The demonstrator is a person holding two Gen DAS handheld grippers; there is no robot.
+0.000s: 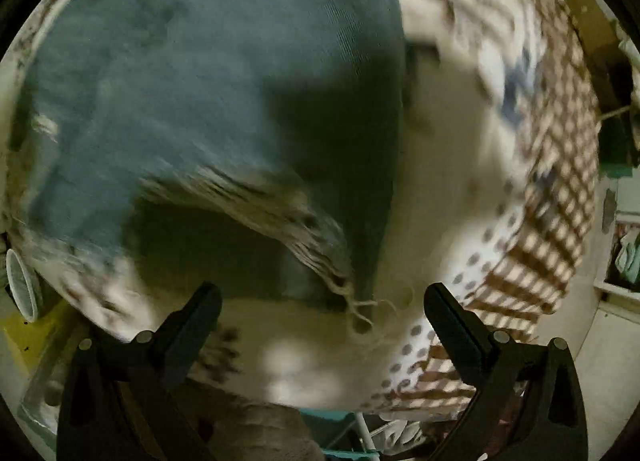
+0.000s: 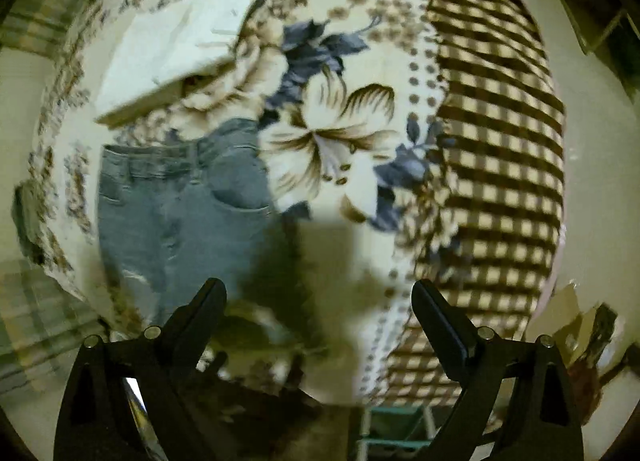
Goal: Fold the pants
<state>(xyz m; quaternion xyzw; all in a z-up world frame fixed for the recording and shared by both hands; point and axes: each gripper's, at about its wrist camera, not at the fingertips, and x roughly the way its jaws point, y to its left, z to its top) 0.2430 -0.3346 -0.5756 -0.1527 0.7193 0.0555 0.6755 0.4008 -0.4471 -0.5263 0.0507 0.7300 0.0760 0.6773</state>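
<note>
Blue-grey jeans (image 1: 192, 77) lie on a flowered blanket (image 1: 452, 149). In the left wrist view they fill the upper left, and a frayed hem (image 1: 304, 229) lies just ahead of my left gripper (image 1: 322, 297), which is open and empty above the cloth. In the right wrist view the jeans (image 2: 180, 213) lie to the left with waistband and pockets showing, legs running toward the camera. My right gripper (image 2: 320, 293) is open and empty, over the blanket (image 2: 336, 157) just right of the jeans. Both views are motion-blurred.
A white folded cloth or box (image 2: 176, 57) lies on the blanket beyond the waistband. The blanket's brown checked border (image 2: 496, 141) runs along the right edge. A teal frame (image 2: 396, 425) and floor show below the near edge. A white cylinder (image 1: 22, 285) sits at the left.
</note>
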